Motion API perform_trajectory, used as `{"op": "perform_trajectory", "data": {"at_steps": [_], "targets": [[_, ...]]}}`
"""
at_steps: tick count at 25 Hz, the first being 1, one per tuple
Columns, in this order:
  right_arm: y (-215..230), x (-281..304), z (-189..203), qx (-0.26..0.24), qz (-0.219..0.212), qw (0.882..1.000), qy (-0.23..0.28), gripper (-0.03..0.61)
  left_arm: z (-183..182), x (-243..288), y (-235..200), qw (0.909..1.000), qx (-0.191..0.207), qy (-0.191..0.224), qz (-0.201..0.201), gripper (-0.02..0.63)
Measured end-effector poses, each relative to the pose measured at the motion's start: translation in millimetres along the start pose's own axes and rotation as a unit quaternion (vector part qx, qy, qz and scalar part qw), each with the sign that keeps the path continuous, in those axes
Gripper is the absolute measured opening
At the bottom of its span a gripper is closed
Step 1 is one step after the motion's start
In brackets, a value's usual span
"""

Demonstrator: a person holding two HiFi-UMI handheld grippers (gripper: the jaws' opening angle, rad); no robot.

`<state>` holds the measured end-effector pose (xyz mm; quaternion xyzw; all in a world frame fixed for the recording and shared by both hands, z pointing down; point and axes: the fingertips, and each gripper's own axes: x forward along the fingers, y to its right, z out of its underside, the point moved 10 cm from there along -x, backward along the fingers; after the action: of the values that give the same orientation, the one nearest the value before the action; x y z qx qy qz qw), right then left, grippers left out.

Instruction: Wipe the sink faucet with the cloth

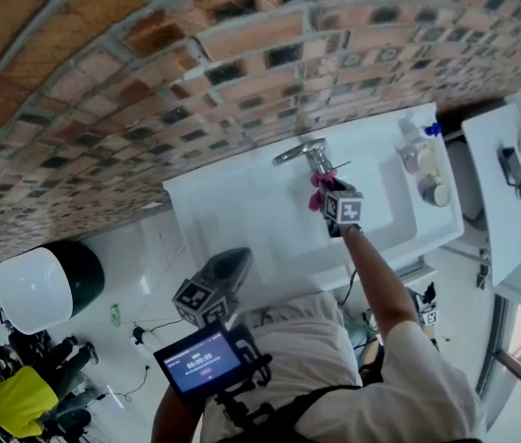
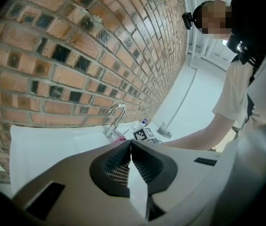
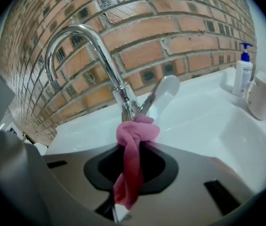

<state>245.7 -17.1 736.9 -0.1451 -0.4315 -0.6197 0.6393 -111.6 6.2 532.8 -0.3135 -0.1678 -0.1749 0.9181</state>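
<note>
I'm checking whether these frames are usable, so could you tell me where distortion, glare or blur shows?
Head view: the brick wall bows strongly from the wide lens; the white sink looks nearly washed out. Left gripper view: black vignetted corners, curved brick courses. Right gripper view: bright highlights streak the chrome faucet; the cloth near the lens is slightly soft.

You're at a washing-up spot in a shared workspace rather than a home. A white sink (image 1: 232,201) with a chrome faucet (image 3: 105,60) backs onto a bare brick wall (image 1: 149,63). A soap pump bottle (image 3: 242,72) and mug (image 3: 263,95) sit on its rim, and cables (image 1: 154,326) trail over the floor (image 1: 140,247).
</note>
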Motion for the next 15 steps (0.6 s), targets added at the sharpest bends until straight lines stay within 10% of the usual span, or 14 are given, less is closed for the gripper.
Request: {"op": "perform_trajectory", "data": {"at_steps": [15], "targets": [[42, -87, -80, 0.045, -0.032, 0.989, 0.138, 0.077, 4, 5, 10, 0.9996, -0.018, 0.022, 0.006, 0.000]]}}
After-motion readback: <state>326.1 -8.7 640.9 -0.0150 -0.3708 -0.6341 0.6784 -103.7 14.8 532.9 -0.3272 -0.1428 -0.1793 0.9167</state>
